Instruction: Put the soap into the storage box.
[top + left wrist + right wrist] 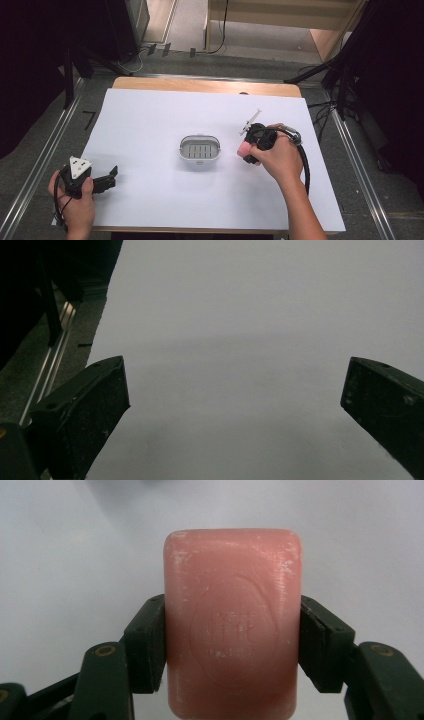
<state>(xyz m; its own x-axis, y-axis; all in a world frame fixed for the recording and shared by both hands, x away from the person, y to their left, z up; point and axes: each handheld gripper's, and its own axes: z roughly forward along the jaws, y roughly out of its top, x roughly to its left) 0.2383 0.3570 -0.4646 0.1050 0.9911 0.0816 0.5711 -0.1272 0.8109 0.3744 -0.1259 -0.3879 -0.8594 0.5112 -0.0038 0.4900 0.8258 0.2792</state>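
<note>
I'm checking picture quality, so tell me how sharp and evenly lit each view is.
High view: even light, dark corners, slightly soft. Left gripper view: dim, a faint shadow across the white sheet. Right gripper view: the pink soap is sharp, with soft glare near its top.

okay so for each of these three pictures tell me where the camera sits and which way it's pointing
High view: above the person's side, facing forward and down on the table; both forearms and each hand-held gripper, left and right, show.
Left gripper view: rides the left hand-held gripper, looking over white tabletop between wide-open jaws.
Right gripper view: rides the right hand-held gripper, looking along jaws clamped on the pink soap.
Shared: high and right gripper views both show the soap.
</note>
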